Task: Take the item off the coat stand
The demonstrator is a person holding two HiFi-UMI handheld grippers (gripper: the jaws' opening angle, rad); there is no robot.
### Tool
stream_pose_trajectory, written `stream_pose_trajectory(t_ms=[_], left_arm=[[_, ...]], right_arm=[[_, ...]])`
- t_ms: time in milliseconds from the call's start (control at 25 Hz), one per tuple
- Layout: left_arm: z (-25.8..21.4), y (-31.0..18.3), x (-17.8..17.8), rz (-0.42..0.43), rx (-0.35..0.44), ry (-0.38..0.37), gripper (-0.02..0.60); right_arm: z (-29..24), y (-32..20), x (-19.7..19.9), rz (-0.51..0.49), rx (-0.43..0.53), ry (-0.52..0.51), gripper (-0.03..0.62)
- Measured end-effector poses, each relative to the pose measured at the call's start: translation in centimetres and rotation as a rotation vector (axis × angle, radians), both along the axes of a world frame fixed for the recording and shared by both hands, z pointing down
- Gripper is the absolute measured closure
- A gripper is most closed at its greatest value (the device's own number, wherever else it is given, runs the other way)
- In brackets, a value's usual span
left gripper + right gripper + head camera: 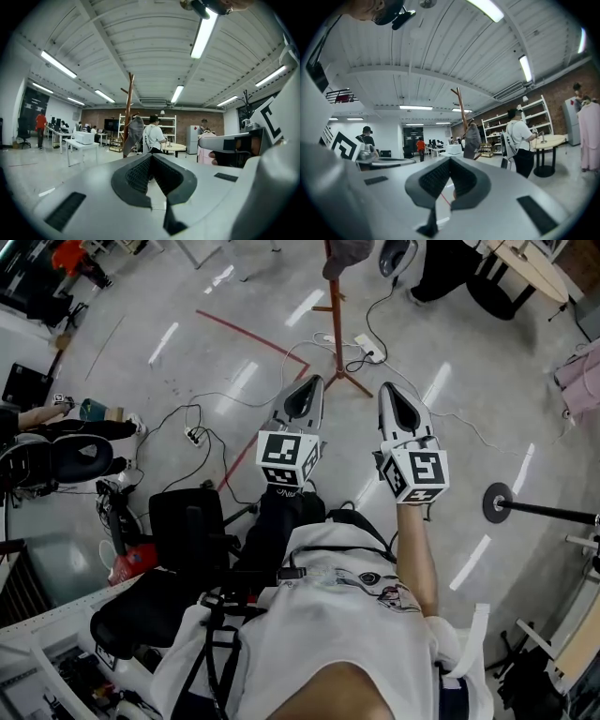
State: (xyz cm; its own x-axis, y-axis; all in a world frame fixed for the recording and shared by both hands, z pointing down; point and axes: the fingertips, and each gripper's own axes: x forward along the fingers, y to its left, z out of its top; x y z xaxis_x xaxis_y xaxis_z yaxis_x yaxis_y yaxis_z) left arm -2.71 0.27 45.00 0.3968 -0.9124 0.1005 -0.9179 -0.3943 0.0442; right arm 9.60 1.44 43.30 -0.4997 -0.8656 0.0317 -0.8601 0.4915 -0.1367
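Far ahead on the floor (187, 371), the stand (336, 324) carries a grey garment (349, 251) at its top. Left tool (307, 385) and right tool (392, 395): jaws together, empty, well apart from it.

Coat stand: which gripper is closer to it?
Left, slightly. The left gripper points at the coat stand from just left of its base; the right gripper sits farther right. Neither touches.
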Motion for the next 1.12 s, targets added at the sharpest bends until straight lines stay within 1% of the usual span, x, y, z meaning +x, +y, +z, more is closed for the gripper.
stream_pose_trajectory(t_ms=[120, 280, 400, 640, 880, 1120], left_arm=[[-0.2, -1.5, -0.7, -0.012, -0.001, -0.013, 0.577], [-1.1, -4.9, -2.1, -0.004, 0.021, -0.018, 0.577], [-1.5, -8.3, -2.9, 0.017, 0.036, -0.009, 0.577], [-2.6, -15.1, -3.1, 0.076, 0.043, 0.019, 0.577], [-2.6, -19.7, -4.3, 0.131, 0.028, 0.021, 0.577], [-1.3, -22.5, -4.8, 0.162, -0.016, 0.032, 0.577]], right_arm=[[-0.2, -1.7, -0.6, 0.012, 0.009, -0.007, 0.590], [-0.8, -4.9, -2.5, 0.022, 0.029, -0.009, 0.590], [-1.5, -8.2, -3.6, 0.037, 0.050, -0.004, 0.591], [-2.9, -14.7, -5.1, 0.061, 0.067, 0.011, 0.590], [-2.5, -19.3, -7.2, 0.092, 0.038, 0.011, 0.589], [-1.4, -22.2, -8.2, 0.111, 0.011, 0.009, 0.589]])
